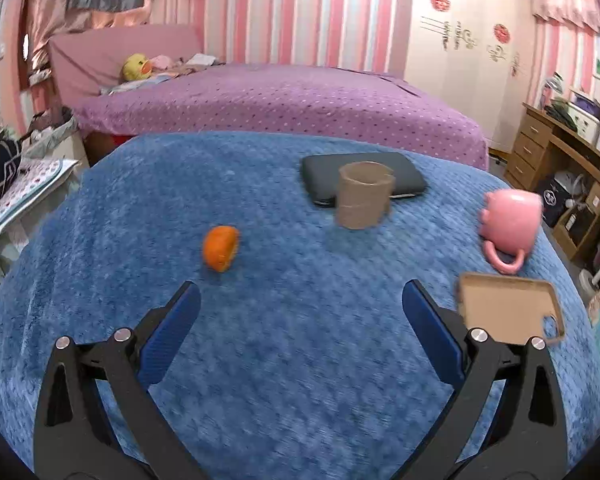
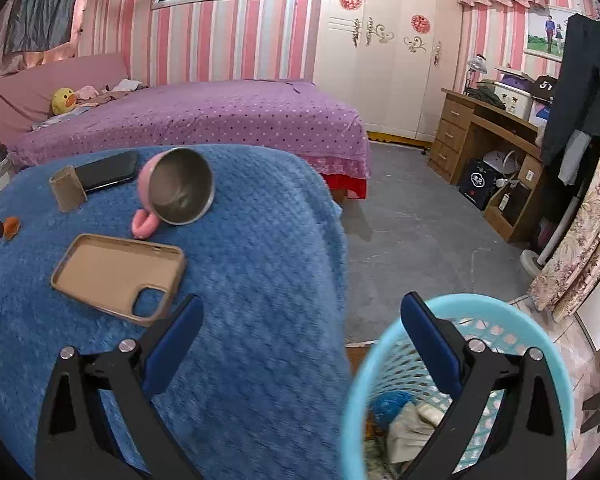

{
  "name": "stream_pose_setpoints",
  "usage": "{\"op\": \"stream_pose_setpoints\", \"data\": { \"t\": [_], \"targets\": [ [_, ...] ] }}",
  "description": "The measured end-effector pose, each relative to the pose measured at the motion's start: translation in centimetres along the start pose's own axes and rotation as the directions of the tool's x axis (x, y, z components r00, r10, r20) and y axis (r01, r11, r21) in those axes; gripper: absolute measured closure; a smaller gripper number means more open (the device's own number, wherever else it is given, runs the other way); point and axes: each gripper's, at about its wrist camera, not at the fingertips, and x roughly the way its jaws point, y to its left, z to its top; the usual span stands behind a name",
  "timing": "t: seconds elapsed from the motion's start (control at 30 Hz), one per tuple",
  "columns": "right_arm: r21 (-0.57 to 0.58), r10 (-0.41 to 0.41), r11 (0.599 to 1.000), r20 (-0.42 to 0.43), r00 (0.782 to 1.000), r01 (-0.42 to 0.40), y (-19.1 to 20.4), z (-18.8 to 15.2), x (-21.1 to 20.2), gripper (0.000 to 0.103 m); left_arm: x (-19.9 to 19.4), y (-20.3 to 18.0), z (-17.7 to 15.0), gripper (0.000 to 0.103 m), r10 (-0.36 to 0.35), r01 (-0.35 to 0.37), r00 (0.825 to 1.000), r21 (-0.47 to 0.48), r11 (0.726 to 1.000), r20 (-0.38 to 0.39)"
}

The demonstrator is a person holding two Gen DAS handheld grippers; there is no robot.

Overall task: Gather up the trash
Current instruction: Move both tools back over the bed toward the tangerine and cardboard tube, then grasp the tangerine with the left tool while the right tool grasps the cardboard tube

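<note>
An orange peel piece lies on the blue blanket, a little ahead and left of my open, empty left gripper. A cardboard tube stands upright further back, against a dark phone. In the right wrist view the tube and the peel show at the far left. My right gripper is open and empty, above the blanket's right edge and the light blue trash basket, which holds crumpled trash.
A pink mug lies on its side at the right, also in the right wrist view. A tan phone case lies open side up near it. A purple bed stands behind; a wooden desk at the right.
</note>
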Motion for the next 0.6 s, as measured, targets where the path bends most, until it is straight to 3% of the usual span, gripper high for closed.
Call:
{"op": "stream_pose_setpoints", "data": {
  "t": [0.2, 0.33, 0.47, 0.6],
  "targets": [
    [-0.042, 0.021, 0.999, -0.013, 1.0, -0.022, 3.3, 0.2, 0.9, 0.006, 1.3, 3.8, 0.9, 0.005, 0.021, -0.022, 0.999, -0.068, 0.997, -0.026],
    [-0.046, 0.035, 0.998, -0.022, 0.999, -0.036, 4.6, 0.3, 1.3, 0.006, 2.8, 6.1, 1.5, 0.005, 0.085, -0.088, 0.995, -0.08, 0.993, -0.051],
    [-0.049, 0.052, 0.997, -0.045, 0.998, -0.054, 5.4, 0.7, 2.0, 0.006, 4.5, 7.4, 1.9, 0.006, 0.03, -0.041, 0.994, -0.106, 0.994, -0.104],
    [-0.056, 0.056, 0.997, -0.053, 0.997, -0.059, 6.2, 1.2, 2.7, 0.006, 6.1, 7.2, 2.1, 0.007, 0.053, -0.065, 0.99, -0.088, 0.994, -0.127]
  ]
}}
